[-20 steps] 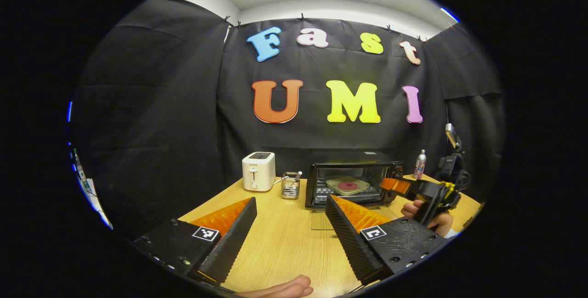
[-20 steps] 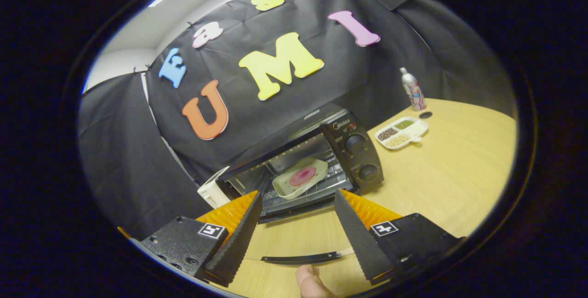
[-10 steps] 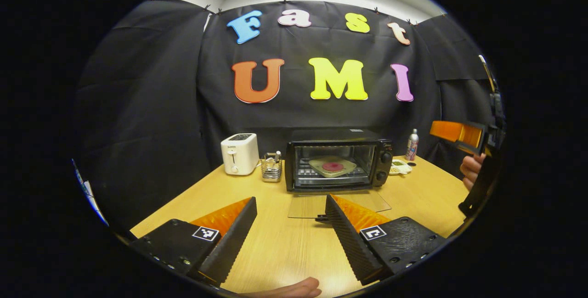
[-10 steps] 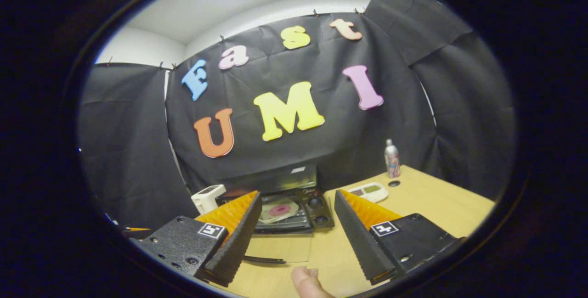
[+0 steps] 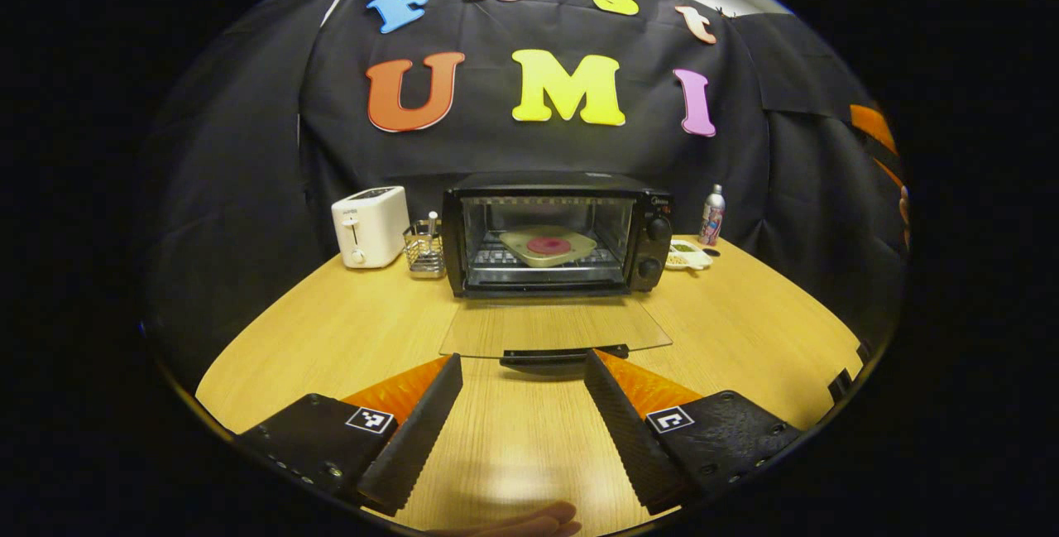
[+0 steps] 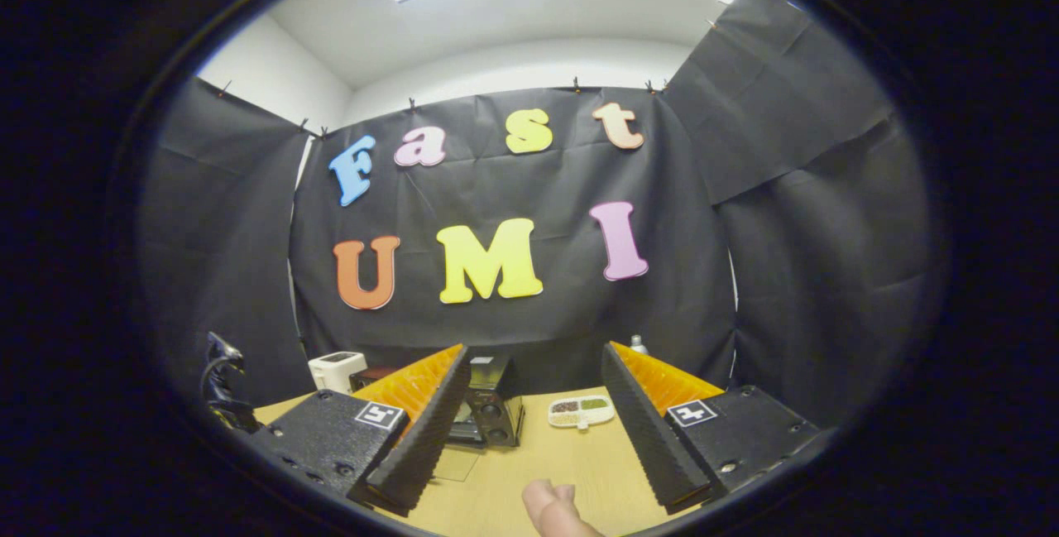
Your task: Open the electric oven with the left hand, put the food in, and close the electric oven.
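Observation:
The black electric oven (image 5: pixel 556 232) stands at the back of the wooden table with its glass door (image 5: pixel 553 328) folded flat down toward me. Inside, on the rack, a pale tray (image 5: pixel 547 246) holds a round red piece of food (image 5: pixel 548 245). My left gripper (image 5: pixel 523 405) is open just short of the door's black handle (image 5: pixel 564 354), nothing between its fingers. My right gripper (image 6: pixel 534 413) is open, raised and pulled back; the oven (image 6: pixel 490 413) shows partly behind its left finger. At the right edge of the left gripper view a bit of the right gripper (image 5: pixel 875 136) shows.
A white toaster (image 5: pixel 370 227) and a wire holder (image 5: pixel 424 248) stand left of the oven. A divided snack dish (image 5: pixel 685 255) and a spray bottle (image 5: pixel 711 215) stand to its right. Bare table (image 5: pixel 347 338) lies on both sides of the door.
The right gripper has drawn back from the oven and lifted, leaving the tray inside. The left gripper has swung to face the oven squarely and come close to the open door's handle.

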